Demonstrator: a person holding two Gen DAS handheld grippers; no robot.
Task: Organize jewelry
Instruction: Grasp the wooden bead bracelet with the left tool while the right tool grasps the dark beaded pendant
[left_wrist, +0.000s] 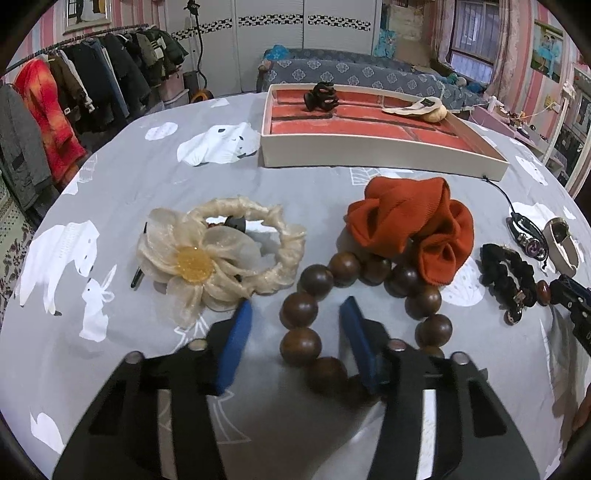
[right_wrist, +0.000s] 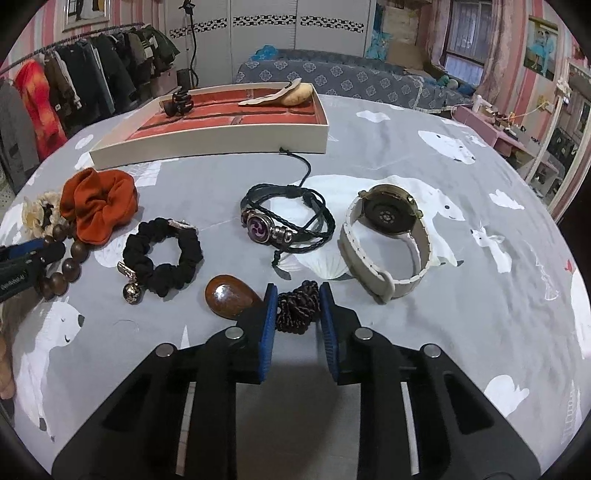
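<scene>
The right gripper (right_wrist: 297, 308) is closing on the braided cord (right_wrist: 297, 307); the left gripper (left_wrist: 296, 314) is gaping, empty, over wooden beads (left_wrist: 300, 309); its side lettering is unreadable.

Home bedroom or living room. Clothes rack (left_wrist: 74, 74) along the left wall hung with coats and jackets, pink striped walls, white wardrobe doors (left_wrist: 306, 37) at the back, sofa with a blue floral cover (left_wrist: 351, 74), curtained window (left_wrist: 476, 40) on the right, framed pictures (right_wrist: 541, 48) on the walls. Desk has a grey cloth with white polar bears and rabbits (right_wrist: 480, 332).
</scene>
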